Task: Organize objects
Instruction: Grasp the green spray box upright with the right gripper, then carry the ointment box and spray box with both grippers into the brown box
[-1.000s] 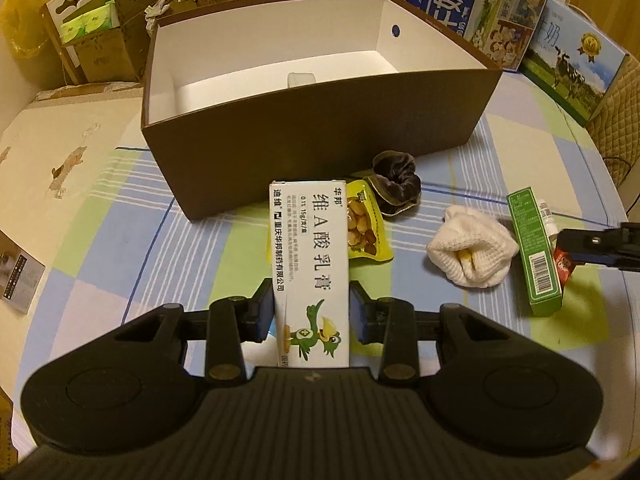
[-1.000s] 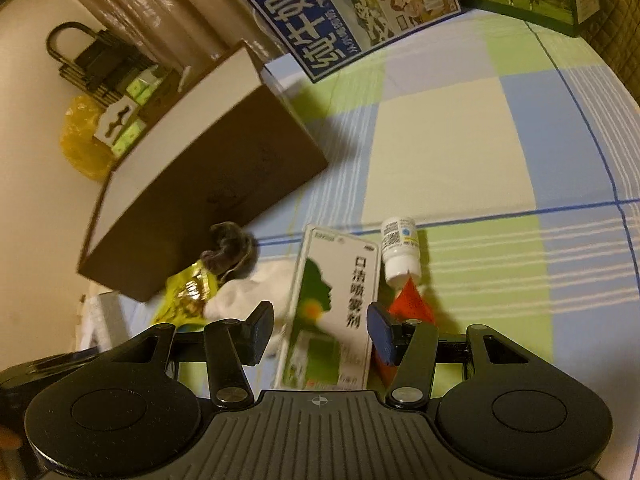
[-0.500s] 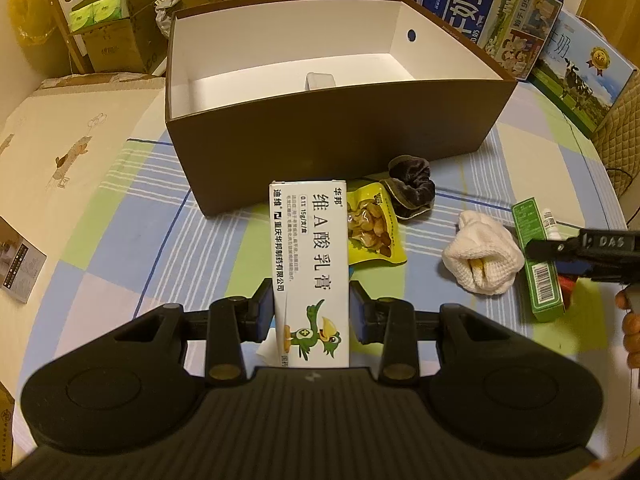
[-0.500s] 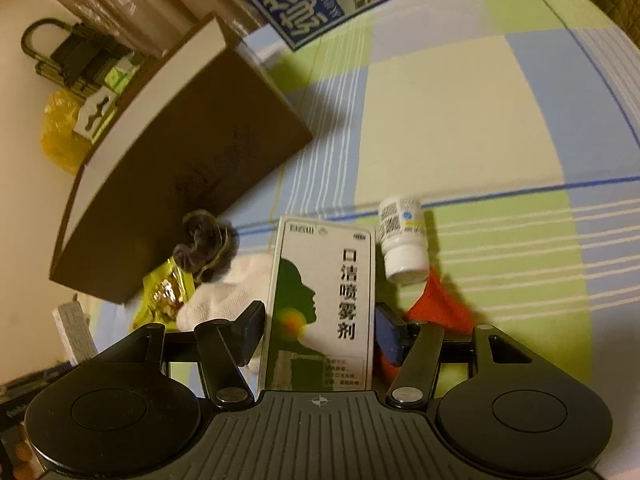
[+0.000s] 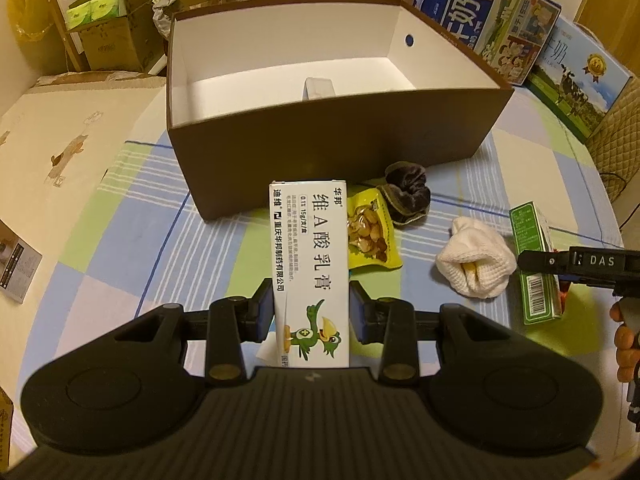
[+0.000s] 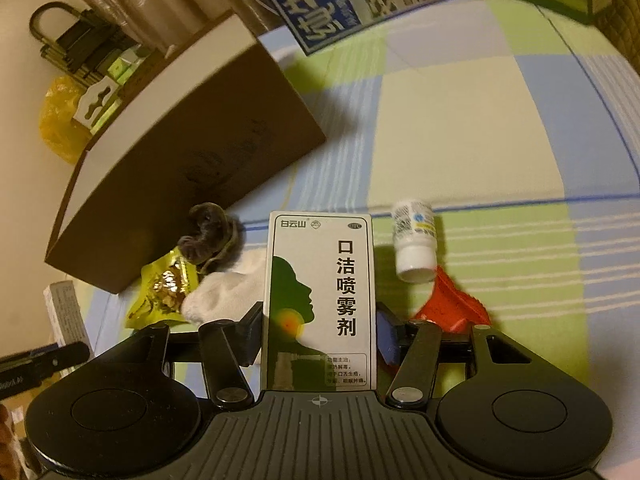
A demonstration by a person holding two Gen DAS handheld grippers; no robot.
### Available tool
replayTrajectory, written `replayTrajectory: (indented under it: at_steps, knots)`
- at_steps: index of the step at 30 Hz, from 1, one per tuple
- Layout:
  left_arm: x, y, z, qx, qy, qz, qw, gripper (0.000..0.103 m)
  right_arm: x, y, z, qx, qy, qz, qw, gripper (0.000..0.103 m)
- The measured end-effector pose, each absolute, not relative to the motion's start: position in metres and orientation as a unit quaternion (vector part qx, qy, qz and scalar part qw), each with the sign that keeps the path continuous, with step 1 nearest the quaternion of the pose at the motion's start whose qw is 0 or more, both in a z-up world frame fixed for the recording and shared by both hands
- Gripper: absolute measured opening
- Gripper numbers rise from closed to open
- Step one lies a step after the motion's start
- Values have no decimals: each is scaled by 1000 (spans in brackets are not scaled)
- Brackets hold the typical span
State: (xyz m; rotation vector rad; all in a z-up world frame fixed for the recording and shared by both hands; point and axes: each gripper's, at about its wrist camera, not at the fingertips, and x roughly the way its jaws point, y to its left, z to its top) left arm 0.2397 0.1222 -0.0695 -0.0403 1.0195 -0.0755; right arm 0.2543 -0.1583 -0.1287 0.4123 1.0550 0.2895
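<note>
My left gripper (image 5: 311, 304) is shut on a white ointment box (image 5: 310, 264) with a green cartoon bird, held above the checked cloth in front of the brown storage box (image 5: 320, 148). One small pale item (image 5: 319, 88) lies inside that box. My right gripper (image 6: 320, 332) is shut on a green-and-white spray box (image 6: 320, 292). Beside it lie a white bottle (image 6: 414, 244) and a red packet (image 6: 452, 304). A yellow snack packet (image 5: 370, 236), a dark scrunchie (image 5: 406, 192) and a rolled white sock (image 5: 474, 268) lie between the grippers.
Milk cartons (image 5: 492, 20) stand at the back right, behind the storage box. Cardboard boxes of tissue packs (image 5: 108, 20) and a yellow bag (image 6: 60, 124) stand at the back left. A leaflet (image 5: 16, 268) lies at the cloth's left edge.
My right gripper's fingers have shut on the spray box, which now sits straight between them. My left gripper, still holding the ointment box, has risen and looks further into the storage box.
</note>
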Motion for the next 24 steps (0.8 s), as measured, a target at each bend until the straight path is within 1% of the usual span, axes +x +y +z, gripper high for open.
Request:
replayTrajectory:
  at_steps: [11,24]
  knots:
    - [250,130,-44,-25,465,-48,884,33,263,-129,-79,140,456,183,860,53]
    - [284,142,-11,-20,421,-54,905,33,304,-73,-37,112,408,245,872,53]
